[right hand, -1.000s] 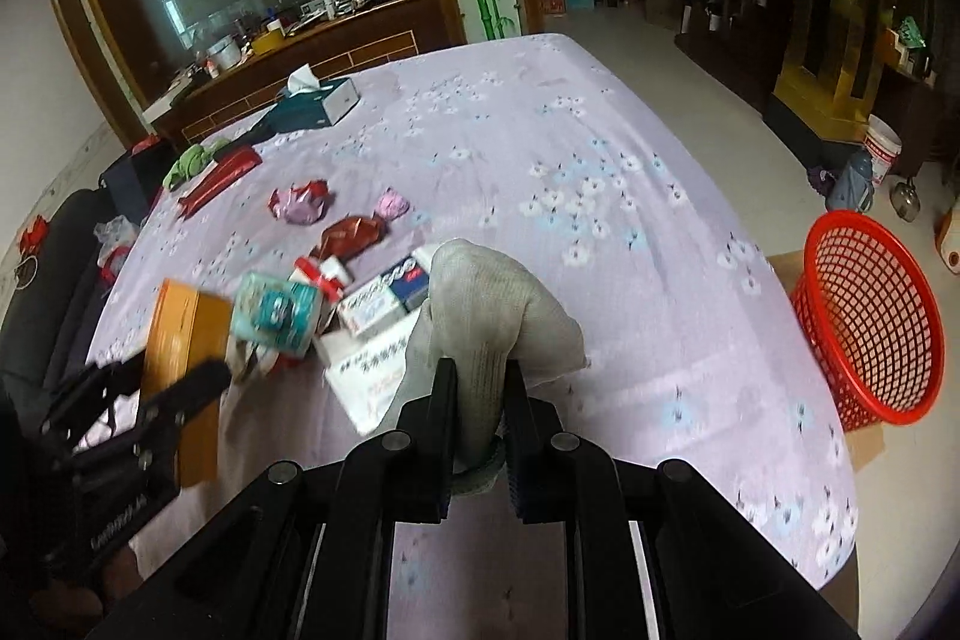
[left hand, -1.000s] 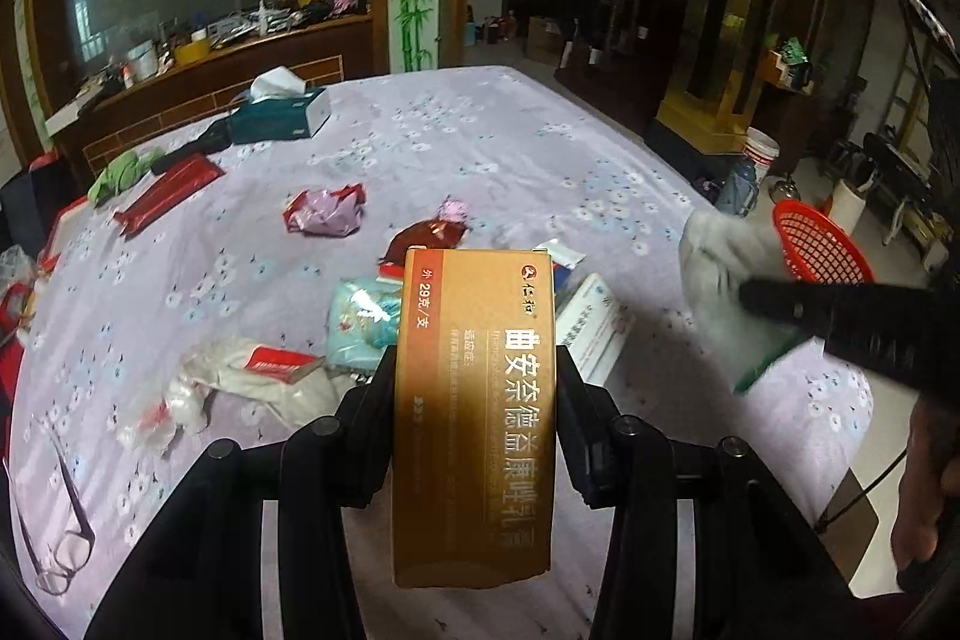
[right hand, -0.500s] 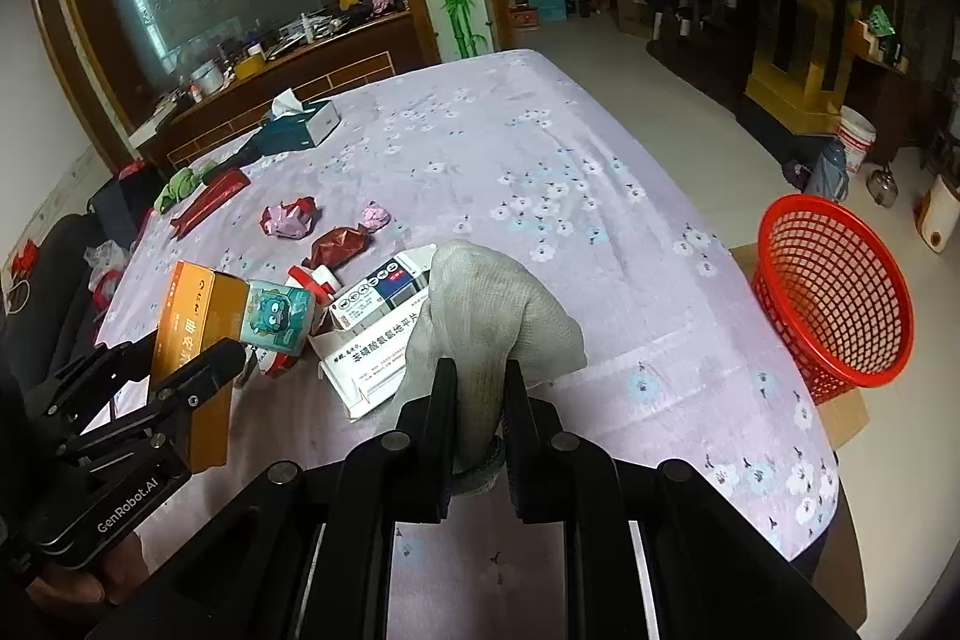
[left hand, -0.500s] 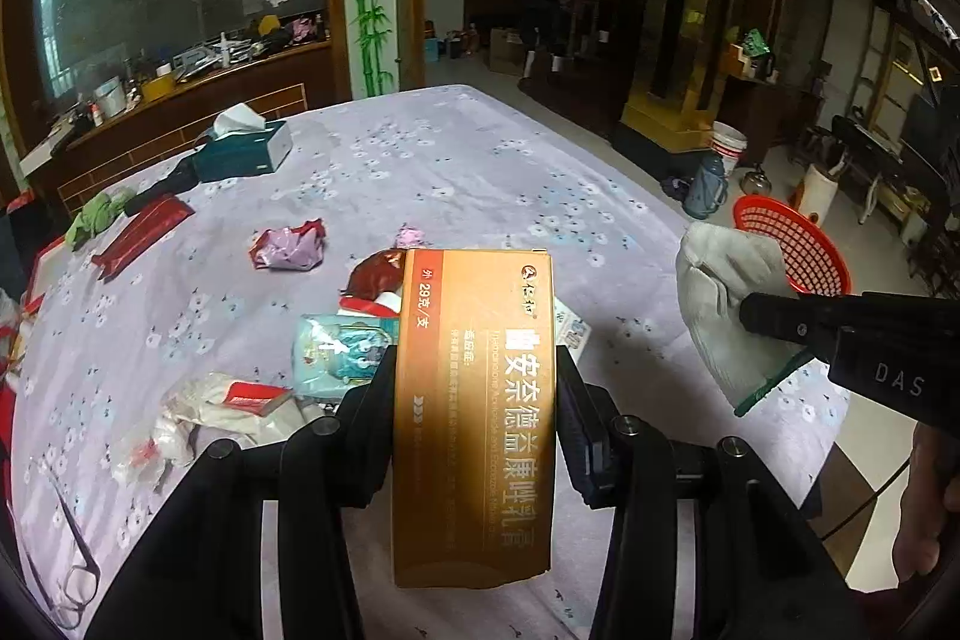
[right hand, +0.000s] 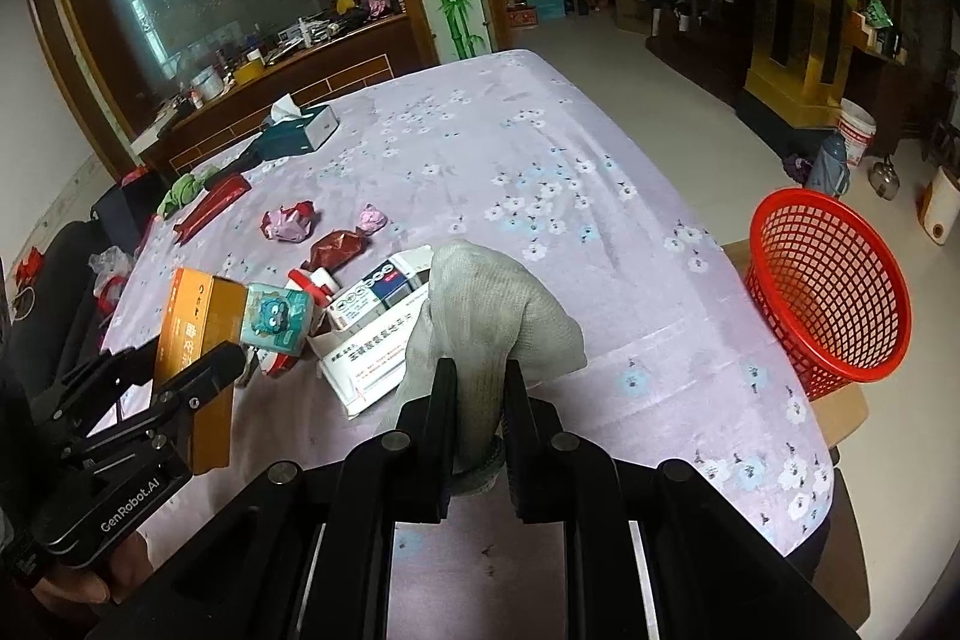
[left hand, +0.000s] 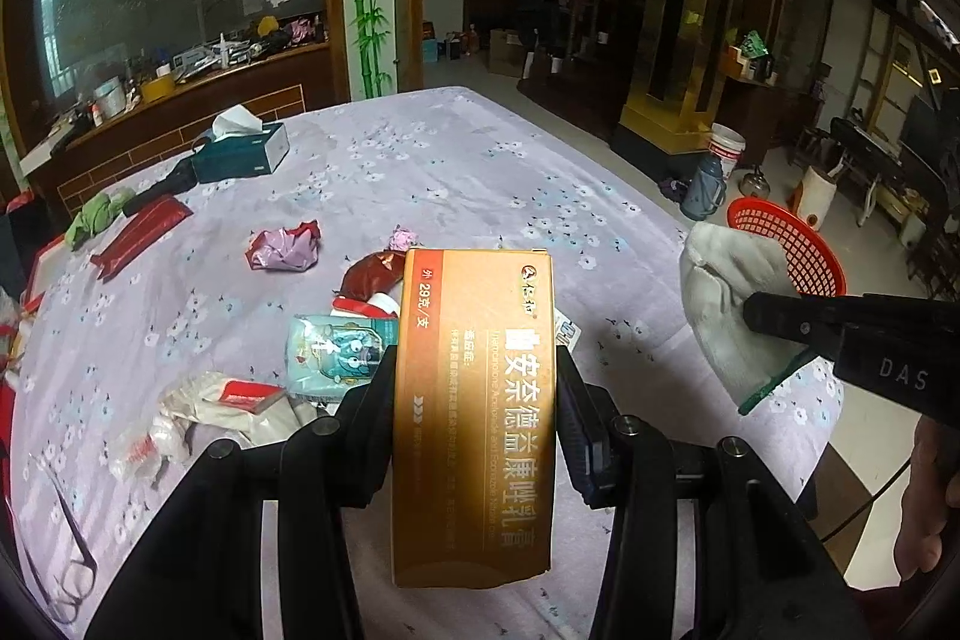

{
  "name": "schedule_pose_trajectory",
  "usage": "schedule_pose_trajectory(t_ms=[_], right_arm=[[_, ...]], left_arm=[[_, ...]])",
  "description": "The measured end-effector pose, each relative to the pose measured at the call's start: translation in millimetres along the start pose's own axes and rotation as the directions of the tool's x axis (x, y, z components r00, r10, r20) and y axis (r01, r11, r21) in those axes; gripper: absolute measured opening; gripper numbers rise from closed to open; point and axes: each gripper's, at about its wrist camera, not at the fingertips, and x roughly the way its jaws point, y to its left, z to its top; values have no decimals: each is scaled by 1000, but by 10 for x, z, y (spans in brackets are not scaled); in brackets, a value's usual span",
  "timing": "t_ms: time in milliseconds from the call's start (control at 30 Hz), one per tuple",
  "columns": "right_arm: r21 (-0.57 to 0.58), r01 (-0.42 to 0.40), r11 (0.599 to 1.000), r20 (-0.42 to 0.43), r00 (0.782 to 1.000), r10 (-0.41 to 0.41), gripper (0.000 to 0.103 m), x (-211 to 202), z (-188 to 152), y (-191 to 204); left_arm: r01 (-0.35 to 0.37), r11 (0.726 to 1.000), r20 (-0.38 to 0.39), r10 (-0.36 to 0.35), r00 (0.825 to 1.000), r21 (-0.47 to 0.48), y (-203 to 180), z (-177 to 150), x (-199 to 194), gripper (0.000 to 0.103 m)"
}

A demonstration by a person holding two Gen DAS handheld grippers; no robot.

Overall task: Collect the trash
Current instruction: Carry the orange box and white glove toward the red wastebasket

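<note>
Left tongs point(left hand: 474, 388) clamp orange box point(left hand: 474, 400); right tongs point(right hand: 477, 388) clamp grey glove point(right hand: 486, 304). Wrappers point(left hand: 285, 250) litter the surface point(left hand: 480, 172); red basket point(right hand: 831, 292) far right.

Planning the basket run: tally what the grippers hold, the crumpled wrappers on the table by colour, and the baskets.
Orange box, held: 1
Glove, held: 1
Pink wrappers: 2
Dark red wrapper: 1
Red basket: 1
Total: 6
</note>
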Motion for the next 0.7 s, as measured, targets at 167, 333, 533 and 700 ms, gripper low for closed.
schedule_pose_trajectory(t_ms=[167, 333, 533, 700], right_arm=[[40, 6, 999, 10, 1000, -6, 14, -64, 30, -254], [106, 24, 994, 24, 999, -26, 14, -159, 49, -611], [217, 72, 973, 57, 995, -86, 14, -346, 106, -1237], [315, 107, 943, 74, 988, -136, 14, -480, 207, -1827]], left_arm=[[9, 1000, 0, -9, 1000, 19, -203, 53, 35, 45], [44, 997, -9, -43, 999, 68, -501, 154, 132, 45], [132, 981, -29, -129, 991, 139, -983, 387, 313, 45], [237, 952, -58, -230, 972, 194, -1475, 648, 513, 45]])
